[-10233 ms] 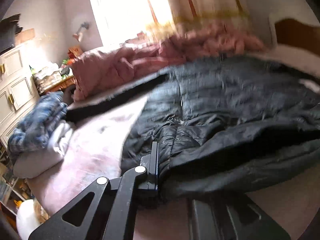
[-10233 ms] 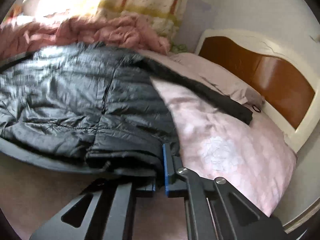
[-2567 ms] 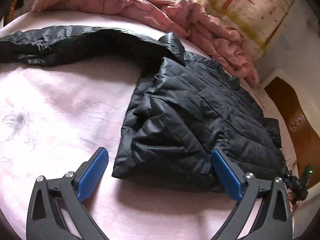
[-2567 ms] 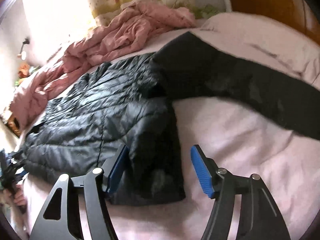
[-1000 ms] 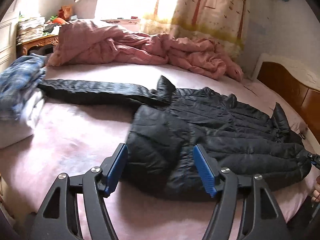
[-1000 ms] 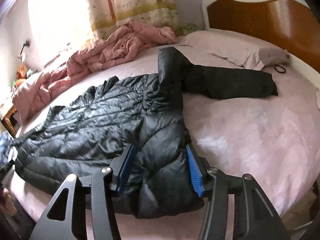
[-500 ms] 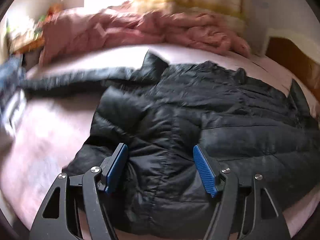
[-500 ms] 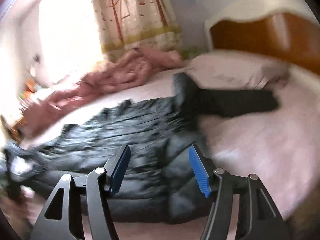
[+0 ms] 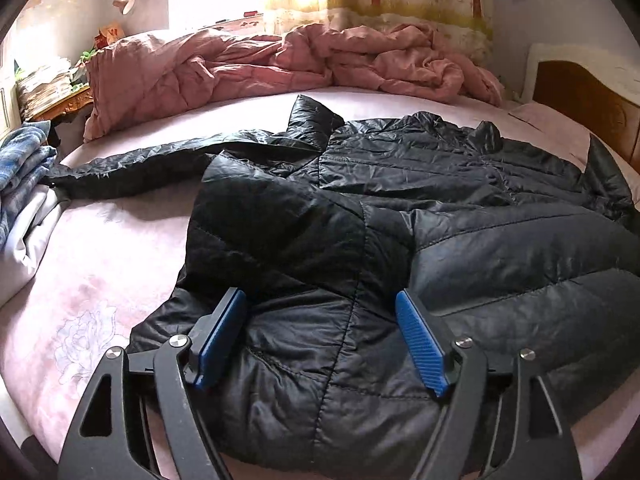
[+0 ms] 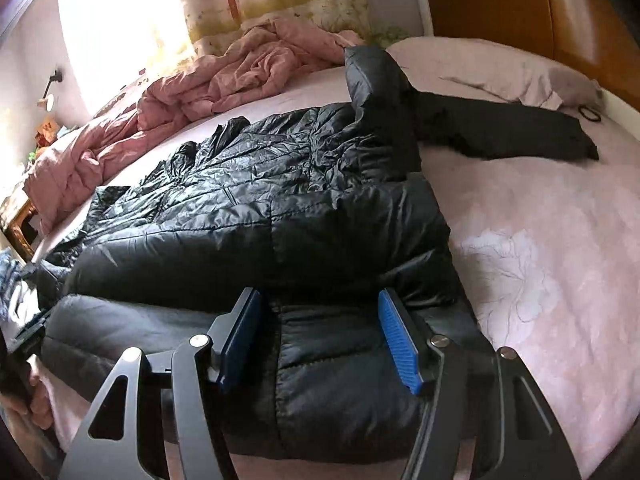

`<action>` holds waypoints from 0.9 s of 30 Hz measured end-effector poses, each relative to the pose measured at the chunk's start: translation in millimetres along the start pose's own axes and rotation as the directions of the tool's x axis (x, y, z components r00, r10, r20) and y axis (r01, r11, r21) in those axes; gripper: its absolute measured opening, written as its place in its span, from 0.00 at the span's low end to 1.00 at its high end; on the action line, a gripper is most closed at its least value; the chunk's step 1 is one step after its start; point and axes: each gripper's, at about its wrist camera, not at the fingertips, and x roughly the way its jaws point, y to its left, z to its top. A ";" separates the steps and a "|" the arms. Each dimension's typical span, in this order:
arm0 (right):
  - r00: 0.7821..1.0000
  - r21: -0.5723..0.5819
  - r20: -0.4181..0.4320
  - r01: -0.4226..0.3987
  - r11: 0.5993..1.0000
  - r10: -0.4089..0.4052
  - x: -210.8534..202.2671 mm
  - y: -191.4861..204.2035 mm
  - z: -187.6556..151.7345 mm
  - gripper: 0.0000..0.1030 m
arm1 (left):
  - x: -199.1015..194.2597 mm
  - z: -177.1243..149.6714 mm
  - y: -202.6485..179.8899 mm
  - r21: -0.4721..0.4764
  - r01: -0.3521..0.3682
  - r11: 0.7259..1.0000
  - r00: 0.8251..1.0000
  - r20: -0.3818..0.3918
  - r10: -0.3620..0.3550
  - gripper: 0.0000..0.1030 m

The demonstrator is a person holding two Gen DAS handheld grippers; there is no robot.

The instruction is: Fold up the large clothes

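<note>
One black quilted puffer jacket [image 9: 400,208], spread across pink floral bed sheet [image 9: 80,280], bottom hem doubled up over body, both sleeves flung out sideways: one sleeve [image 9: 132,168] toward the stack of folded blue plaid clothes [image 9: 20,168], the other sleeve [image 10: 500,132] toward the pale pink pillow [image 10: 500,68]. Compared with a second ago, much closer to the near folded edge now, padding filling the gap of each tool. Left gripper [image 9: 320,344] with jaws wide, blue pads either side of a quilted seam, nothing pinched yet. Right gripper [image 10: 320,336] likewise, jaws wide, straddling the fold near the jacket's side. Likely meaning: first fold laid, fresh grip about to be taken for a second fold. Beyond, crumpled pink duvet [image 9: 280,60], wooden headboard [image 10: 520,8].
</note>
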 end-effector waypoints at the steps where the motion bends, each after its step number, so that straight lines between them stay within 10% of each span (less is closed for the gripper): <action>1: 1.000 0.003 0.012 0.002 1.000 -0.002 -0.8 1.0 -1.0 0.61 | -1.9 -0.2 0.4 -0.002 0.002 1.000 1.000 0.011 -0.002 0.73; 8: 0.988 0.047 0.146 -0.050 0.998 0.042 -46.7 -15.9 10.5 0.61 | -76.1 9.5 0.9 -0.002 0.018 1.000 0.945 0.326 -0.017 0.73; 13: 0.976 0.186 0.215 -0.073 0.980 0.032 -72.5 -57.3 47.6 0.61 | -86.4 49.4 -7.8 -0.017 0.100 0.995 0.933 0.350 -0.088 0.74; 19: 0.979 0.537 0.173 0.001 0.843 -0.111 -47.6 -165.1 91.2 0.65 | -52.0 91.0 -27.6 -0.008 0.082 0.997 0.931 0.357 -0.074 0.76; 27: 0.947 0.676 -0.035 0.257 0.690 -0.319 37.5 -260.5 105.1 0.65 | 1.0 81.6 -49.0 0.006 0.070 0.998 0.945 0.319 -0.068 0.76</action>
